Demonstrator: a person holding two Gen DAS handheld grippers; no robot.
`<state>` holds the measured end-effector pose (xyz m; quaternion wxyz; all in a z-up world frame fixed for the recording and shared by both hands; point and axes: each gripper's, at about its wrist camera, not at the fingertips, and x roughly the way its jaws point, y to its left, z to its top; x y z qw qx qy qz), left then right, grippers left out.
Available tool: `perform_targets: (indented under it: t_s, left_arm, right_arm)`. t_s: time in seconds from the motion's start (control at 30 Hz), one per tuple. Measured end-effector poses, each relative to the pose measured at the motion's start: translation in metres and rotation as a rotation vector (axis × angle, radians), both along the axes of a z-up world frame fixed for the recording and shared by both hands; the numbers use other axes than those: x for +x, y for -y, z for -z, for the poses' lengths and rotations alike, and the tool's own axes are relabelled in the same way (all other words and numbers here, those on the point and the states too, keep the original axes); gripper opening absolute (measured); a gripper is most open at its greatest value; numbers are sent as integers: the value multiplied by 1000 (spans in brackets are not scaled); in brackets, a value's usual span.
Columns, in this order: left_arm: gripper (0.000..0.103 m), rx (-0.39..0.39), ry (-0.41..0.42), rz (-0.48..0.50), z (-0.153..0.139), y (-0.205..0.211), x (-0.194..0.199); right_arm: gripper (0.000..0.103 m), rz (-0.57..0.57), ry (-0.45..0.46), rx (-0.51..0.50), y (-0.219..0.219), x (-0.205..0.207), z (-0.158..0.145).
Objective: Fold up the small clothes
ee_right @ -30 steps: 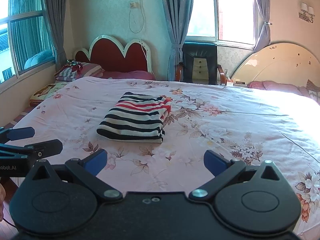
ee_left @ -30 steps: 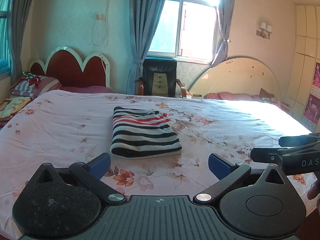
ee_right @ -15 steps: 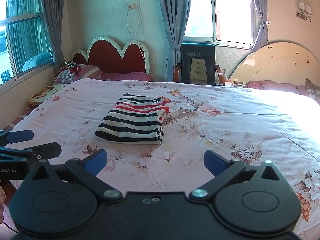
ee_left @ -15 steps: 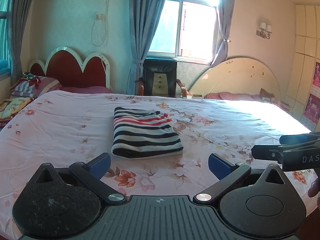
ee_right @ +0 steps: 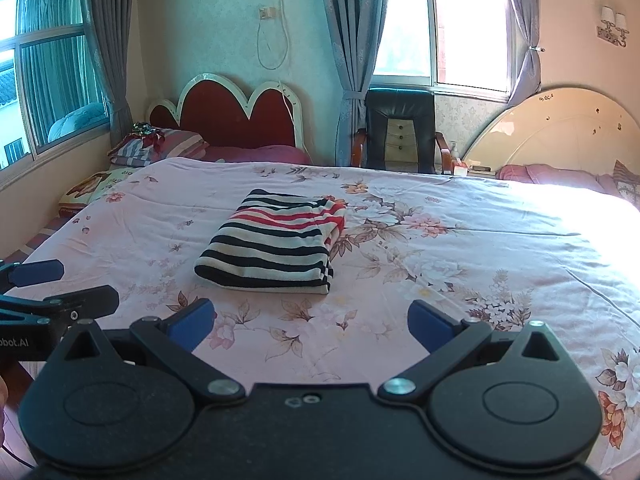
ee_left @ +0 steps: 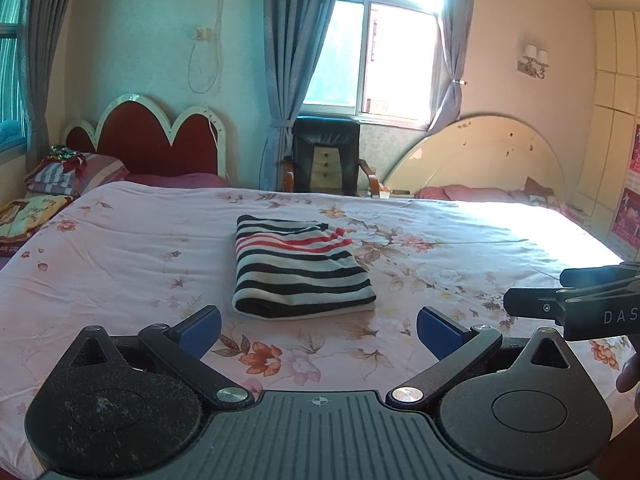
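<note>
Left wrist view alone shows the cupboard wall (ee_left: 612,128) and red posters (ee_left: 628,216) at far right, plus a fingertip (ee_left: 628,376) at the right edge under the right gripper (ee_left: 532,292), which pokes in from the right; right wrist view alone shows the big side window (ee_right: 52,80) on the left and a bottle (ee_right: 455,148) on the stand beside the chair, with the left gripper (ee_right: 88,286) coming in from the left.

Room: wide bed (ee_left: 120,264) under a pink floral cover fills both views; far side has a red scalloped headboard (ee_left: 148,140) at left, a cream arched headboard (ee_left: 480,152) at right, a black armchair (ee_left: 326,156) between them under a bright window (ee_left: 384,52) with grey curtains (ee_left: 296,60); striped pillows (ee_left: 68,172) stacked far left; wall lamp (ee_left: 532,60) far right; strong sun patch on the right of the cover.

Folded striped garment (ee_left: 298,268): neat rectangle, black/white bands with red ones toward the far end, flat mid-bed, slightly left of centre, fold edge facing near.

Both grippers spread wide, blue pads well apart, nothing between them; both hang over the near edge, short of the garment, no contact.
</note>
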<state>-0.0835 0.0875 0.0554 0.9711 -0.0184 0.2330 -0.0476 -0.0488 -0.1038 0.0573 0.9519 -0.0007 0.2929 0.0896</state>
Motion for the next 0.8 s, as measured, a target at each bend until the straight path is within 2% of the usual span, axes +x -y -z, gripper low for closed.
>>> perform_targets:
  t_s: [0.8]
  left_arm:
    - [103, 6, 4, 1, -1, 1, 4]
  right_arm:
    - [102, -9, -1, -25, -3, 6, 6]
